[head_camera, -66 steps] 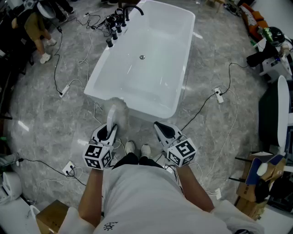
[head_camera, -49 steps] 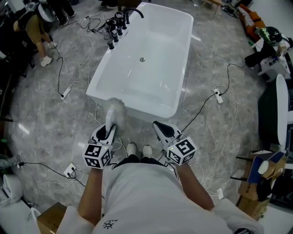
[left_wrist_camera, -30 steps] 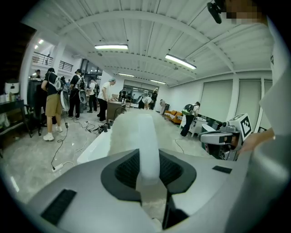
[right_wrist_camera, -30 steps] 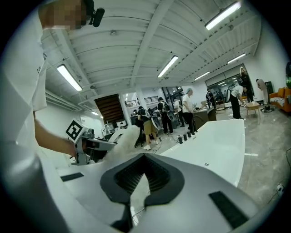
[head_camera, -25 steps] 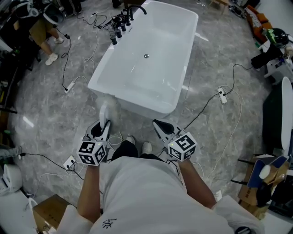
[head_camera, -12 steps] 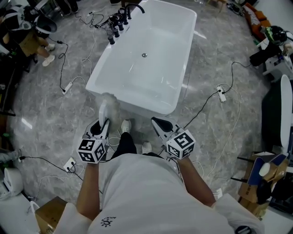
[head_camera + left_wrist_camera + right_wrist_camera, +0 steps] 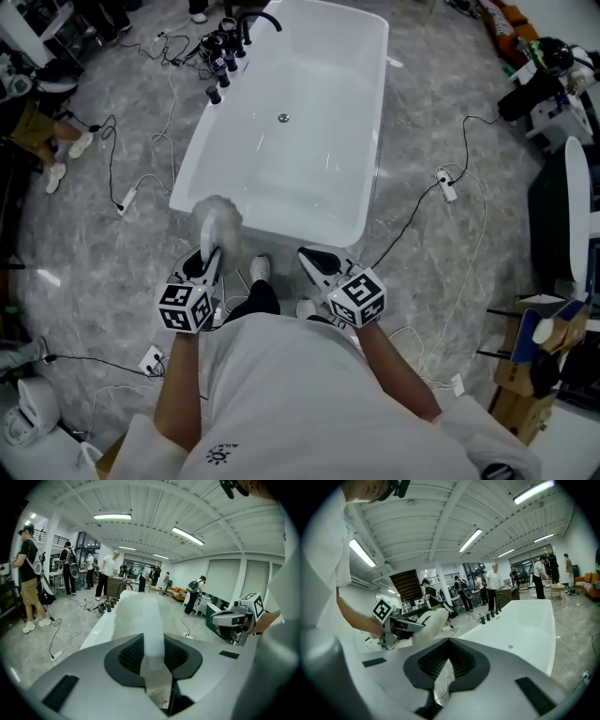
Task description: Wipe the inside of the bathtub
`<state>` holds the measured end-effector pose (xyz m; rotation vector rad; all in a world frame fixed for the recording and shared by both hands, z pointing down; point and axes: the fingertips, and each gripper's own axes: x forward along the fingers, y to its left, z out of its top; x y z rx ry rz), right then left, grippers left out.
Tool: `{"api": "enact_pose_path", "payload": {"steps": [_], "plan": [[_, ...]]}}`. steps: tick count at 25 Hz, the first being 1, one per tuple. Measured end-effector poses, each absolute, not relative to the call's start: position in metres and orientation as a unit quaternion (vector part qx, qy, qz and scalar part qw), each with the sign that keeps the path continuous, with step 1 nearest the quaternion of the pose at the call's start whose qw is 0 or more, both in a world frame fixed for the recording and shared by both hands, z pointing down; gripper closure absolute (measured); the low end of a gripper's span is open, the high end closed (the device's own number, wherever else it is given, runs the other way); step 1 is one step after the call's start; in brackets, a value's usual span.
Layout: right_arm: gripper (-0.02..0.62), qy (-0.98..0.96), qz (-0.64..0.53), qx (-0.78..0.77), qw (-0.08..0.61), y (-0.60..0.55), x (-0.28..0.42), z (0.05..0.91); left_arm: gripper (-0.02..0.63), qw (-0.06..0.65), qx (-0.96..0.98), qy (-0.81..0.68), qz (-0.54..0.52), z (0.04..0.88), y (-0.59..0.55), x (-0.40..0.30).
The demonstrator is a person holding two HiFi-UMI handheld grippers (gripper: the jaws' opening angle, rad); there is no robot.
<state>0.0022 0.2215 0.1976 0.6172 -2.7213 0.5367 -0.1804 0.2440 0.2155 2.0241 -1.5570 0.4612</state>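
**Duster held short of the tub**

Head view: the white bathtub (image 7: pixel 370 141) stands on the grey marble floor (image 7: pixel 94 234), long side running away from the person, with a black tap (image 7: pixel 248 21) at its far left corner and a drain (image 7: pixel 283 117) in its base. The person stands at its near end, one shoe (image 7: pixel 260 270) showing between the grippers. The left gripper (image 7: pixel 208 255) is clamped on a fluffy white duster (image 7: pixel 216 220), whose head overlaps the tub's near left corner in this view; whether it touches the rim cannot be told. The right gripper (image 7: pixel 312 258) is just to the right of it, in front of the tub's near wall. Cables and a power strip (image 7: pixel 446 186) lie on the floor to the right.

Left gripper view: the fingers are closed on the duster's (image 7: pixel 140 616) flat white handle, and the fluffy head points forward along the bathtub (image 7: pixel 97 627). The right gripper (image 7: pixel 233 622) shows at the right edge. People stand in the background of the hall.

Right gripper view: the right gripper's (image 7: pixel 445 667) fingers are drawn almost together, only a narrow slit between them, and nothing is in it but floor. Ahead to the right lies the bathtub (image 7: pixel 525 625), its inside open to view. To the left, the left gripper (image 7: pixel 401 625) holds the duster (image 7: pixel 429 625) up at a slant.
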Motion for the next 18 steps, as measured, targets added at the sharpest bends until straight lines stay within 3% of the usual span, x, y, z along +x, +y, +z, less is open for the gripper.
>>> {"api": "enact_pose_path", "payload": {"steps": [18], "plan": [[0.586,-0.914,0.221,0.269,0.205,0.167,-0.085,0.231,0.508,0.32,0.779,-0.485,0.235,0.29,0.146,-0.283]]}}
